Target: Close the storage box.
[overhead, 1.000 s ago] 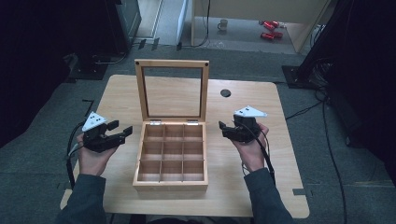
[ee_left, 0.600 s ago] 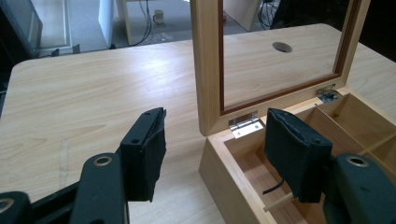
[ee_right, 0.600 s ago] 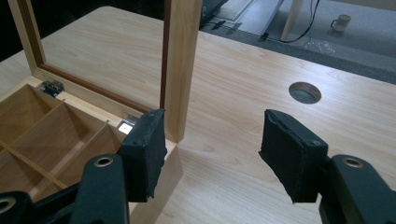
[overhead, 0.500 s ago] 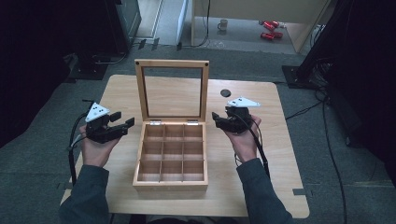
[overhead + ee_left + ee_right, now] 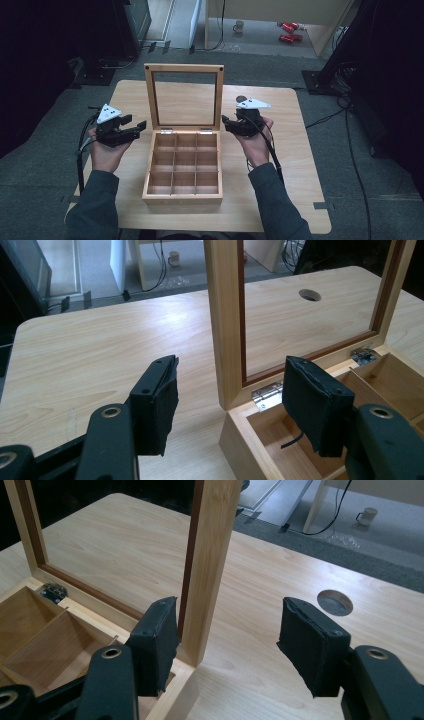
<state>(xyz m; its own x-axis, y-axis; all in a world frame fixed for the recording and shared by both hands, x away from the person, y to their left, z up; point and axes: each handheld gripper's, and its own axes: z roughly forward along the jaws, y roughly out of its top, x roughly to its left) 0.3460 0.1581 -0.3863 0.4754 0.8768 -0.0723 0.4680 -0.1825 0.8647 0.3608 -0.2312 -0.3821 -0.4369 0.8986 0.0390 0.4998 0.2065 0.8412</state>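
item: pale wooden compartment box (image 5: pixel 183 167) at table centre, its glass-paned wooden lid (image 5: pixel 184 97) upright; i judge closing it is all still ahead
left gripper (image 5: pixel 136 128): jaws spread, just been narrowing, straddling the lid's left post, not pressing
right gripper (image 5: pixel 228 123): jaws spread, right post between them, nothing pinched

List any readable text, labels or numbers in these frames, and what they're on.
None readable.
Wooden box, its upright lid and the table: plain wood, no markings.
Mug and red items on the far floor: too small and blurred to tell.
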